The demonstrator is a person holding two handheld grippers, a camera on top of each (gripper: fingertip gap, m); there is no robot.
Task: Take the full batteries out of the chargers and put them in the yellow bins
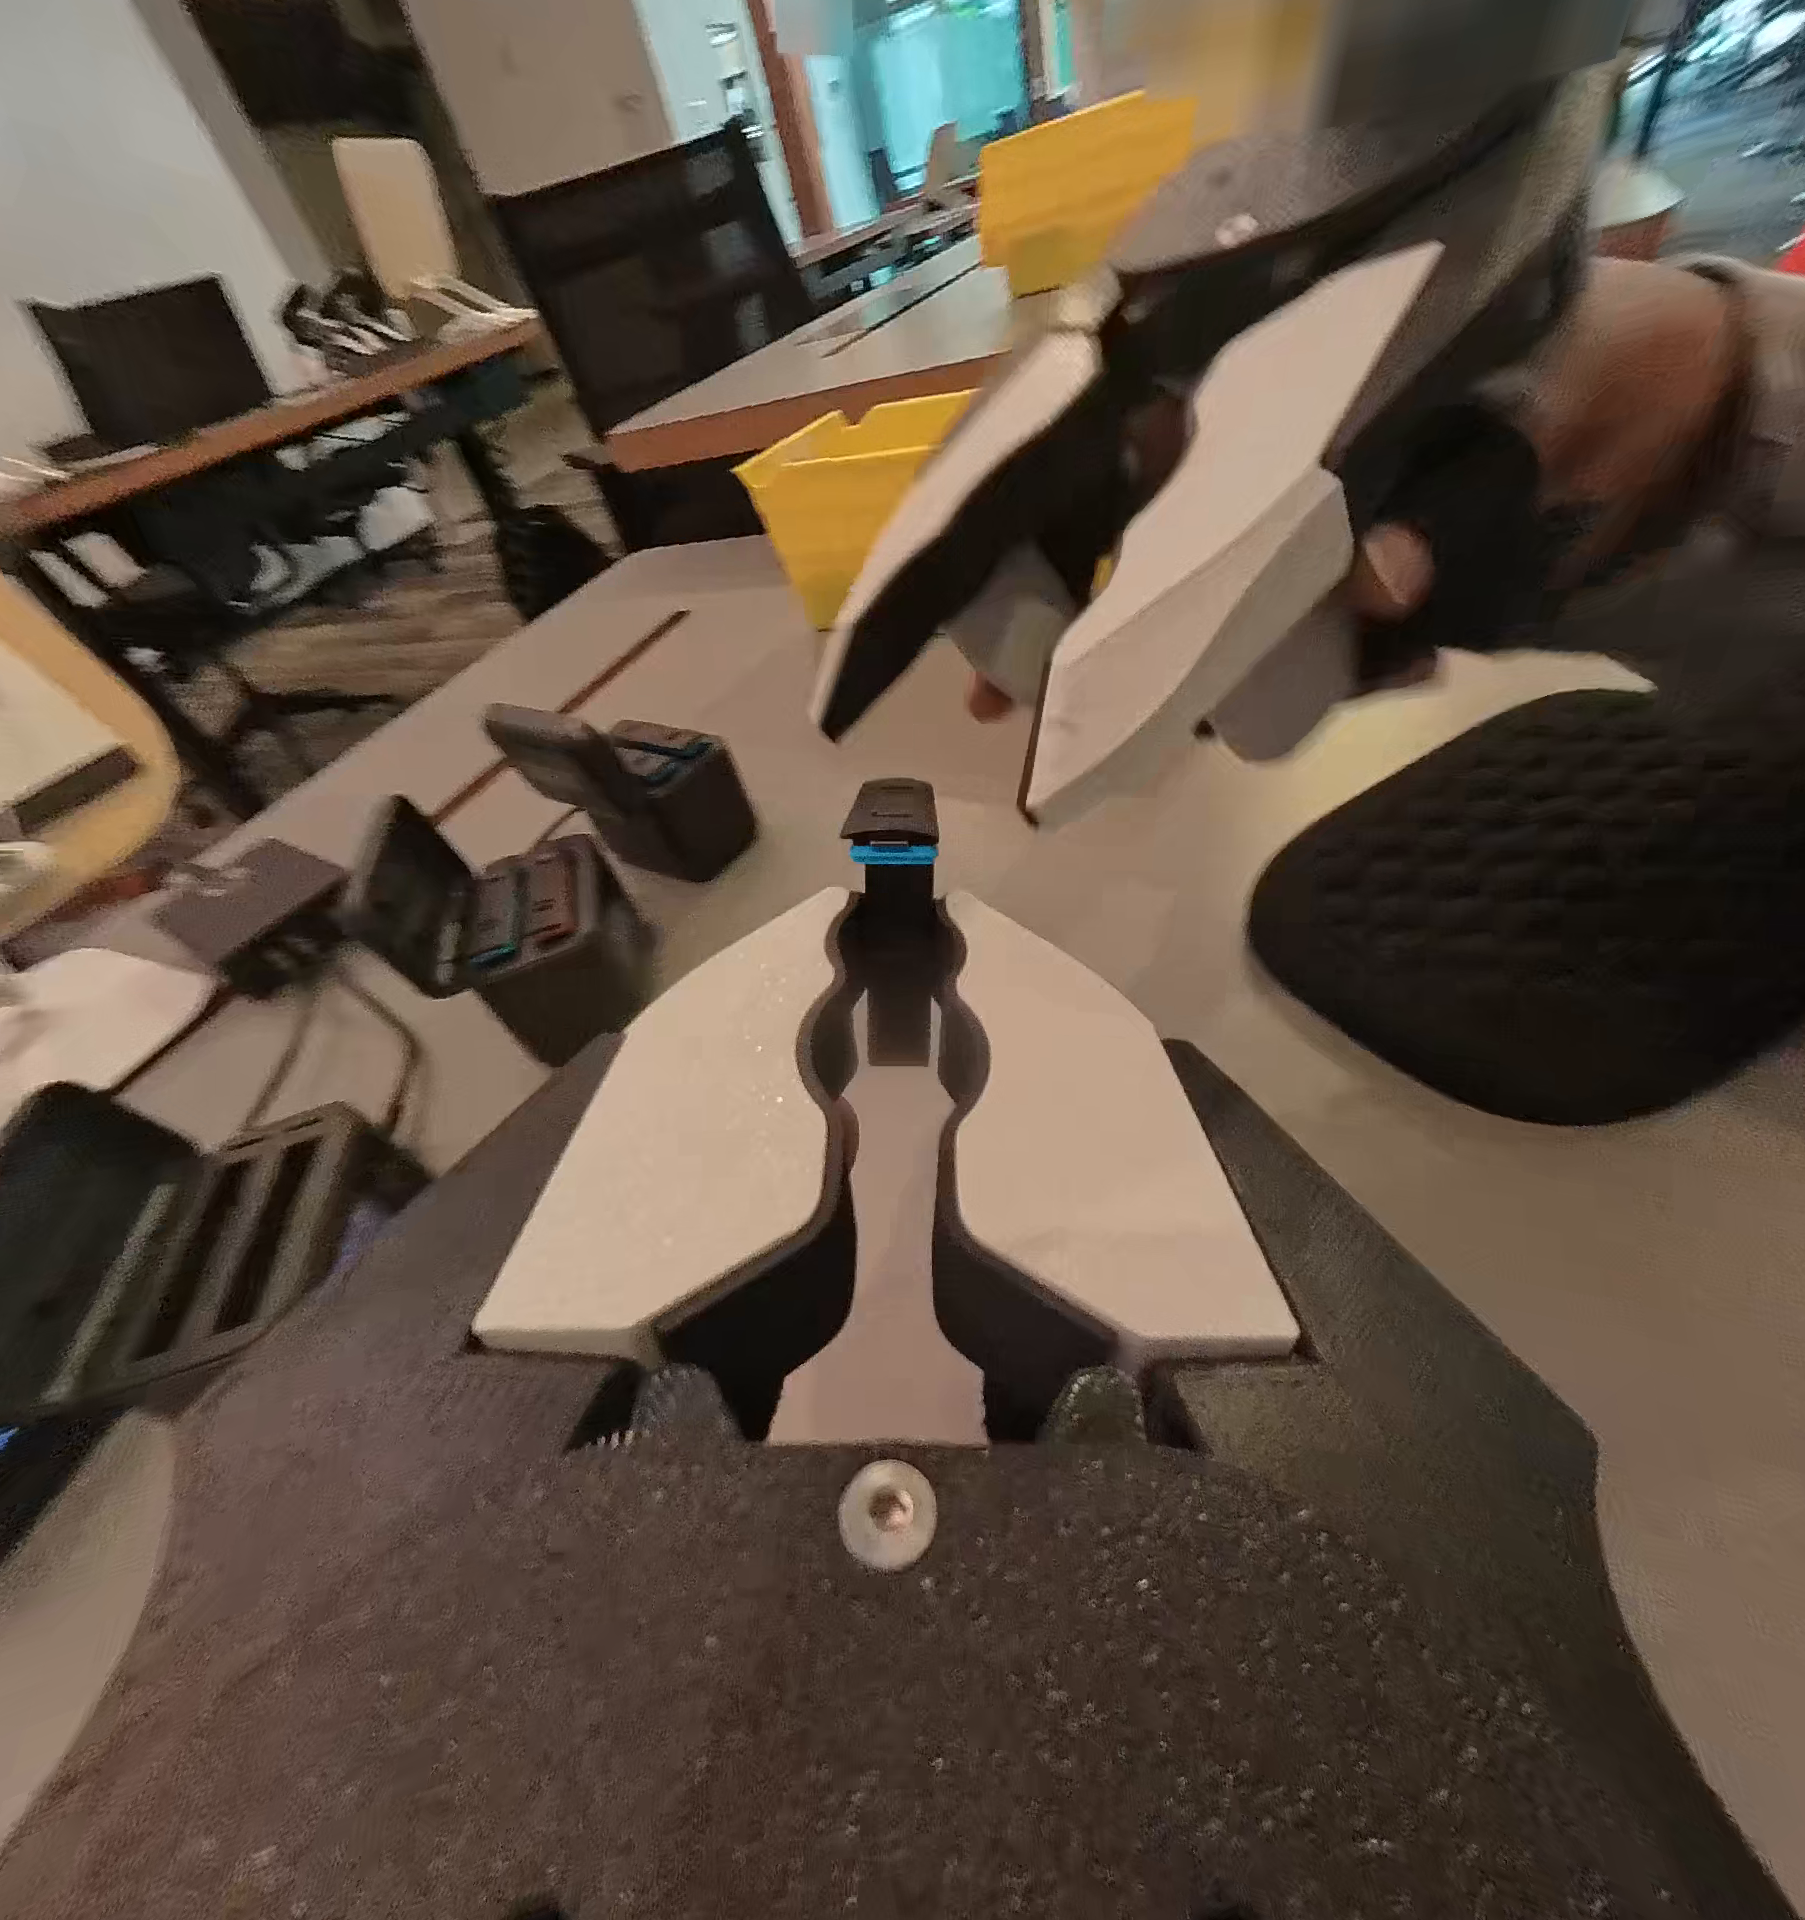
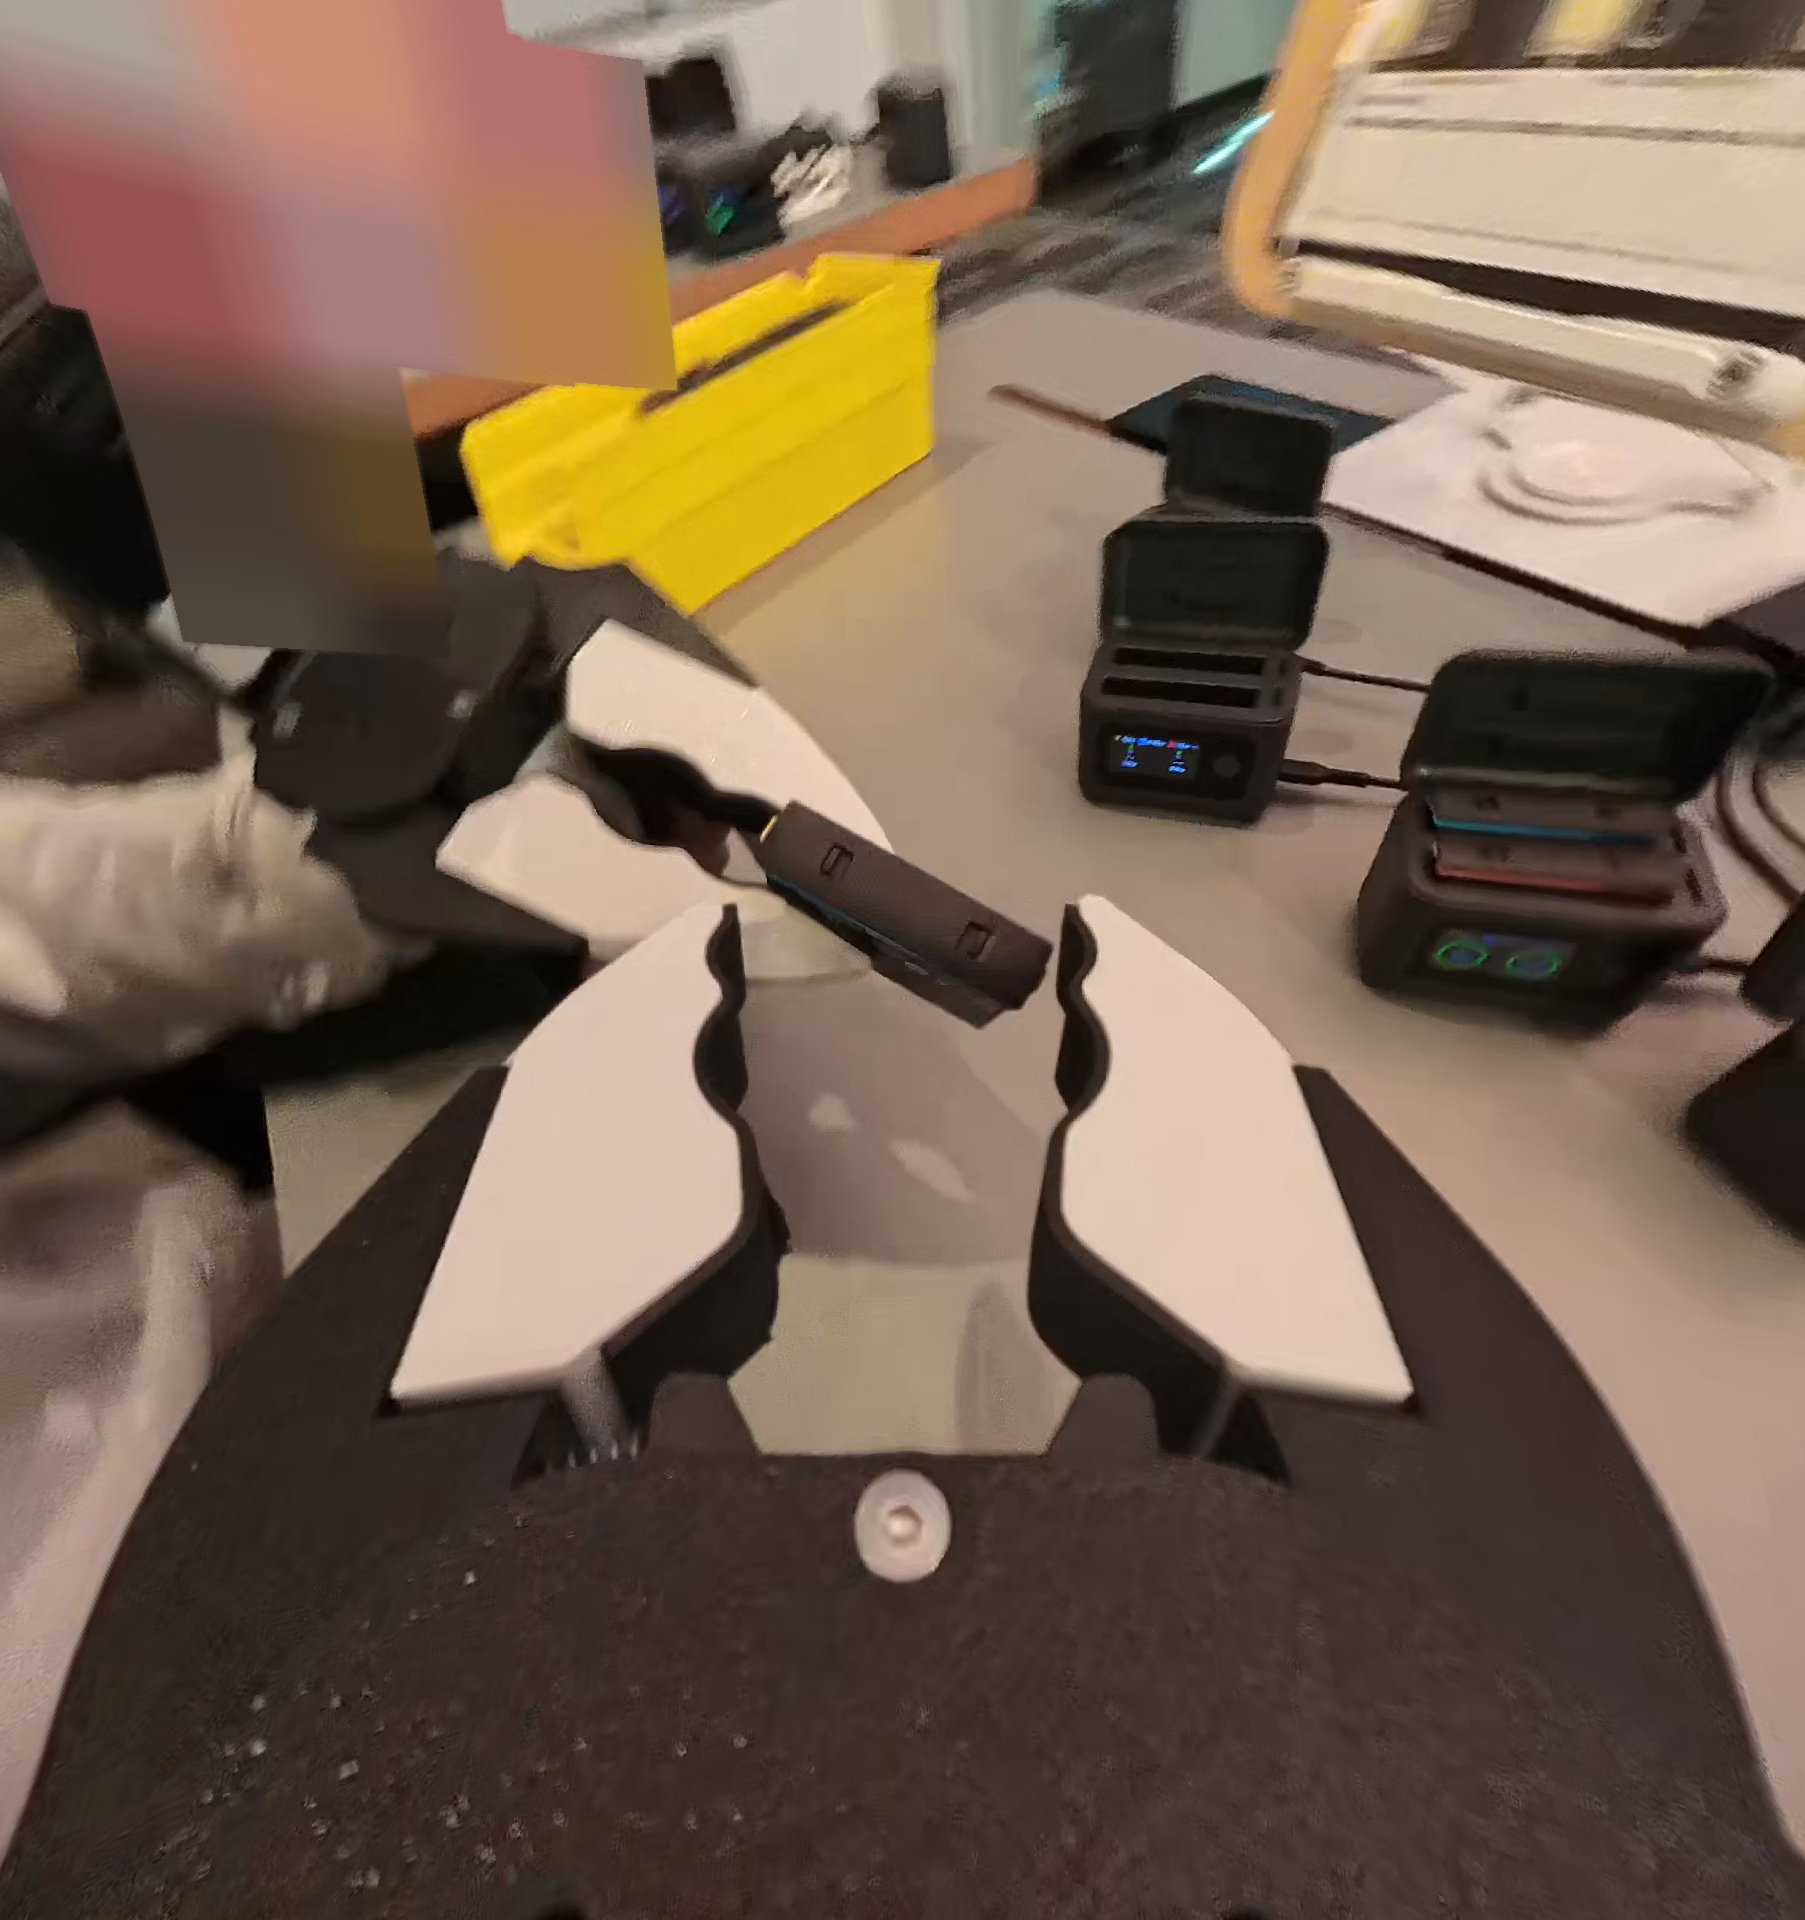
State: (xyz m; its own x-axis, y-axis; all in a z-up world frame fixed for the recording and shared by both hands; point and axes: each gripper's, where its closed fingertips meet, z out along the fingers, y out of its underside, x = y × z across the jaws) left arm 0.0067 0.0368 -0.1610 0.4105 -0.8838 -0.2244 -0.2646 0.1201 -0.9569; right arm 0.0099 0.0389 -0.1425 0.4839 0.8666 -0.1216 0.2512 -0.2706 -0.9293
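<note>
Batteries are our concern, and we see one battery (image 1: 893, 914) pinched between the tips of the left gripper (image 1: 896, 940), held above the grey table (image 1: 1293, 1299) with its blue band just past the fingertips. In the right wrist view the same battery (image 2: 903, 914) sticks out from the left gripper (image 2: 716, 821) at a slant, and its free end lies in front of the gap of the right gripper (image 2: 903, 961). The right gripper is spread wide with nothing between its fingers; from the left wrist view we see the right gripper (image 1: 929, 758) hanging just above and beyond the battery, apart from it. Three chargers stand with lids up near the table's left side: the nearest charger (image 1: 202, 1247) shows bare slots, the middle charger (image 1: 524, 925) and the far charger (image 1: 659, 790) hold blue-edged packs. A yellow bin (image 1: 836, 499) sits at the far edge of the table, partly hidden behind the right gripper, and a second yellow bin (image 1: 1074, 177) stands on the table farther back. Between the chargers and the black mesh pad (image 1: 1563, 914) on the right, the table surface is open. Cables (image 2: 1345, 774) run from the chargers toward the table edge.
</note>
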